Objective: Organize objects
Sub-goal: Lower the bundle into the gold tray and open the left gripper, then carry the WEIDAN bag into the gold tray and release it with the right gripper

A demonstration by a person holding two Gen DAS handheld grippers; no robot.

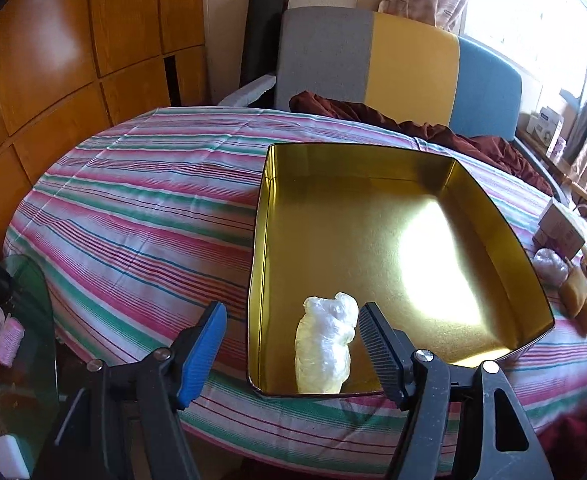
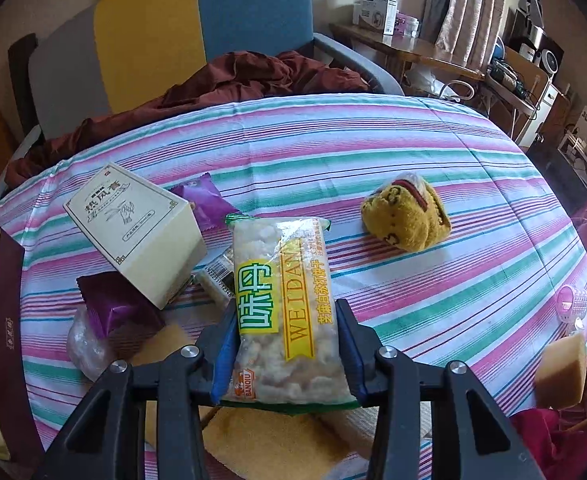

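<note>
In the left wrist view a gold tin box (image 1: 373, 160) lies open on the striped tablecloth. A pale plastic-wrapped bundle (image 1: 324, 350) stands in its near left corner. My left gripper (image 1: 291, 334) is open, its fingers to either side of the bundle and clear of it. In the right wrist view my right gripper (image 2: 287, 340) is shut on a clear snack packet (image 2: 281, 304) with a yellow "WEIDAN" label and holds it above the table. A cream carton (image 2: 133, 236), purple sachets (image 2: 117, 312) and a yellow plush toy (image 2: 407, 216) lie on the cloth.
A tricolour chair (image 1: 393, 60) with a maroon cloth (image 1: 433, 132) stands behind the table. A glass side table (image 1: 17, 320) with small items is at the left. A tan sponge block (image 2: 561, 372) and a pink roller (image 2: 571, 302) sit near the right table edge.
</note>
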